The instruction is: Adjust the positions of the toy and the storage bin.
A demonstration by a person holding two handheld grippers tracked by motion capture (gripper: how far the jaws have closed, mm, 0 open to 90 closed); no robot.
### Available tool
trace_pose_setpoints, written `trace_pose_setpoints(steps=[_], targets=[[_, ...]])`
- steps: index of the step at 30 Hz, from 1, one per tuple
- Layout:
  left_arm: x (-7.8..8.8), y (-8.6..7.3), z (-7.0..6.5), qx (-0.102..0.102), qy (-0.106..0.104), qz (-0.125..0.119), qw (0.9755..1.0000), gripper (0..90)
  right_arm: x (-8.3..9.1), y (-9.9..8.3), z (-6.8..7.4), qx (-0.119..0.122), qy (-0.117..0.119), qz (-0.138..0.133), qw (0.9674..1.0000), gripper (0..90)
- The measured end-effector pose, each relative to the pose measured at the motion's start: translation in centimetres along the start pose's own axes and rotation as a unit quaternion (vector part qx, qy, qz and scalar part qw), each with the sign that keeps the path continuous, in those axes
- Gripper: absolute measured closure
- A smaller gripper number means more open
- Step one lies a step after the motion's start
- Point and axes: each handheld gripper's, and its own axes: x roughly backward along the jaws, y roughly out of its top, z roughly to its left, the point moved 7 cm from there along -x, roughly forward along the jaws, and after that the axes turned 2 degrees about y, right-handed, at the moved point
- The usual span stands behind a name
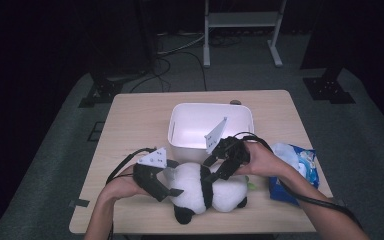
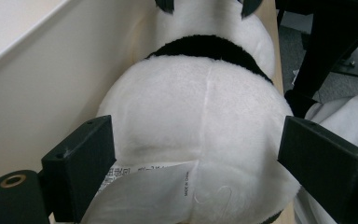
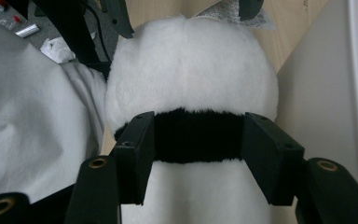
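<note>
Surface: light wooden table [image 1: 130, 120] on grey carpet; the room behind is dark, with cables on the floor and a white metal frame [image 1: 242, 30] at the back. White plastic bin [image 1: 180, 125] stands mid-table. A blue packet [image 1: 300, 172] lies at the right edge, beside the right forearm.

Plush panda [image 1: 207, 190] lies on the table just in front of the bin, near the front edge. Its sewn label [image 2: 144, 196] faces the left gripper view.

Left gripper [image 1: 172, 192]: jaws spread wide on both sides of the panda's white rump; whether the pads press it I cannot tell.

Right gripper [image 1: 211, 170]: jaws straddle the black band, at its fur, not squeezing; released.
</note>
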Motion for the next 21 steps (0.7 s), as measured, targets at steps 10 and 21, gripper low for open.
trace_pose_setpoints(steps=[10, 21], targets=[[0.9, -0.3, 0.6, 0.010, 0.012, -0.006, 0.9999, 9.6, -2.1, -0.7, 0.2, -0.005, 0.004, 0.008, 0.9999, 35.0], [1.5, -1.0, 1.3, 0.020, 0.026, -0.001, 0.9994, 9.5, -3.0, -1.4, 0.2, -0.010, -0.004, 0.010, 0.9999, 26.6]])
